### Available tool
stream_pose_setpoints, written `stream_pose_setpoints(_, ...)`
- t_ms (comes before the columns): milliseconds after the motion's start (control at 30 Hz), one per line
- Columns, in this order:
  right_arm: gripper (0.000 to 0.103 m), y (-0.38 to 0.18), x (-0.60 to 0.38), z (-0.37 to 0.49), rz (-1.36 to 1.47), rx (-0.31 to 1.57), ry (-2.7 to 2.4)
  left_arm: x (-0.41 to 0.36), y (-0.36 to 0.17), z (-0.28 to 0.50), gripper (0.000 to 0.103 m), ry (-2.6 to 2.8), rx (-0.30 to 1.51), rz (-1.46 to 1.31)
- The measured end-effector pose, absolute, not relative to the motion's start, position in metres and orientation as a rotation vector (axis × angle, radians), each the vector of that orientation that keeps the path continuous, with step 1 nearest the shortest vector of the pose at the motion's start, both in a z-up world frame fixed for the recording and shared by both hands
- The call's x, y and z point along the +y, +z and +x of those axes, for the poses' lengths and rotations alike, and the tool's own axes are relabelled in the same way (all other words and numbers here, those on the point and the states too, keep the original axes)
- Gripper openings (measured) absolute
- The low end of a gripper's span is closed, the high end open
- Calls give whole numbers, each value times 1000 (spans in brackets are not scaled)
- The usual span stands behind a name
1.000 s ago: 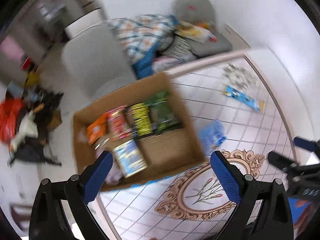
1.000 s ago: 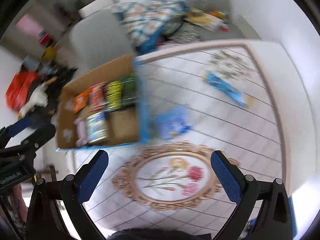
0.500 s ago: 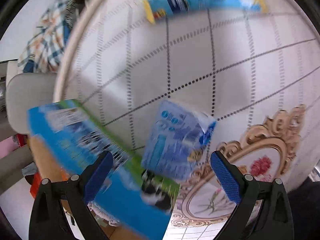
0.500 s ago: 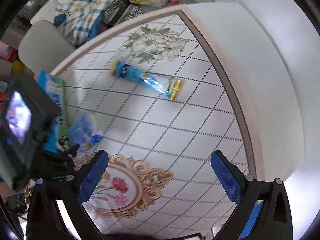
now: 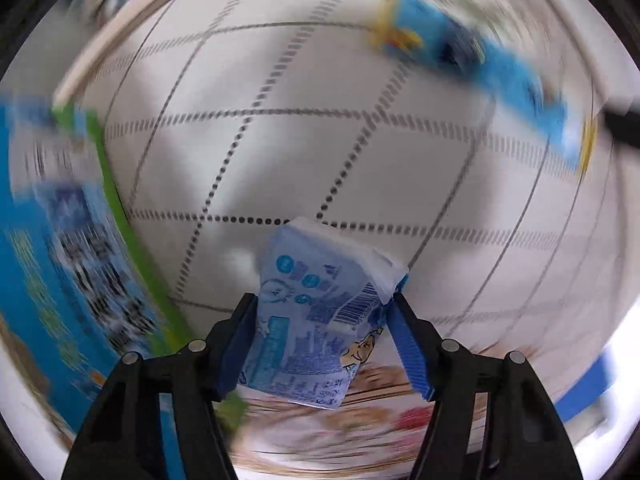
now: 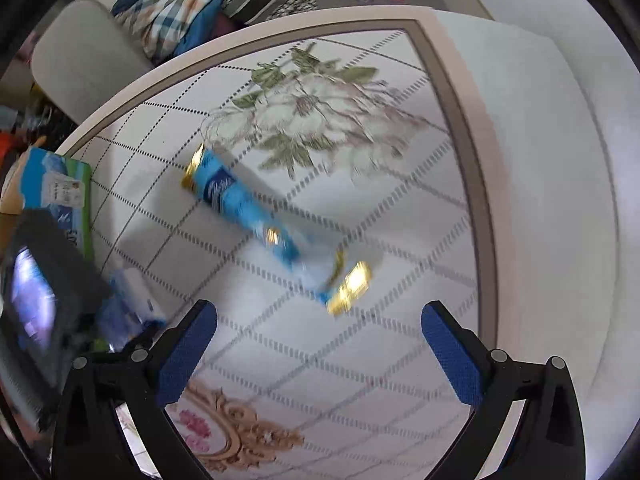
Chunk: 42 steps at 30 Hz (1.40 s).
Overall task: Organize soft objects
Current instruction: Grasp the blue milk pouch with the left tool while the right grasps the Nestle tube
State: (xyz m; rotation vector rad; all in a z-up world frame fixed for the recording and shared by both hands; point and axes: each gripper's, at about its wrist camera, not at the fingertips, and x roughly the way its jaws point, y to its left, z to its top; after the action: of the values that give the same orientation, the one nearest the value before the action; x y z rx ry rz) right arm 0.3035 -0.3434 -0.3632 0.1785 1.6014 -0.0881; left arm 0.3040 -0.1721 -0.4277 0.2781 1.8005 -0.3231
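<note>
Item: pale blue tissue pack (image 5: 316,320), lodged between the blue pads of the left gripper (image 5: 320,336), both pads touching its sides; jaws clenched on it, apparently resting on the patterned tablecloth (image 5: 360,160), though blur makes contact uncertain. Right gripper (image 6: 320,352): jaws spread wide, holding nothing, above the cloth. Long blue-and-gold packet (image 6: 272,232) lies ahead of it, apart from both pads.

Pack (image 5: 316,312) between box (image 5: 60,240) left, tube (image 6: 260,224) right.
</note>
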Motion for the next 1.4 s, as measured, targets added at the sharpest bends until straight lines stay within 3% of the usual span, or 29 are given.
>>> stream_pose_setpoints(100,103,-384,-336,327,118,1622,-61,-160,-429,315,63,-281,1835,61)
stream_pose_setpoints(233,99,-410,-322,347,89,1666,10,-159,-425,318,63,-297,1834,-23)
stream_pose_setpoints(500,25,-424,-315,340,74,1751,-8,-170,-418,309,63,-367,1844,95)
stream_pose_setpoints(567,24,-426,-317,331,129,1791,-19,-181,-422,301,63,-360,1821,160)
stream_pose_setpoints(633,24,-425,-316,321,150,1796,-27,-186,-422,295,44,-315,1789,192)
stream_pose_setpoints(833,22,-423,-313,314,169,1765,-96,-186,-406,285,26,-278,1722,139)
stream_pose_setpoints(900,17,-419,-314,307,176,1747,-118,-183,-398,276,23,-282,1702,125)
stream_pose_setpoints(1300,15,-334,-299,262,269,1616,-87,-151,-324,272,11,-346,1595,-26)
stream_pose_setpoints(1400,15,-307,-290,259,250,1577,-73,-130,-321,279,12,-400,1609,-24)
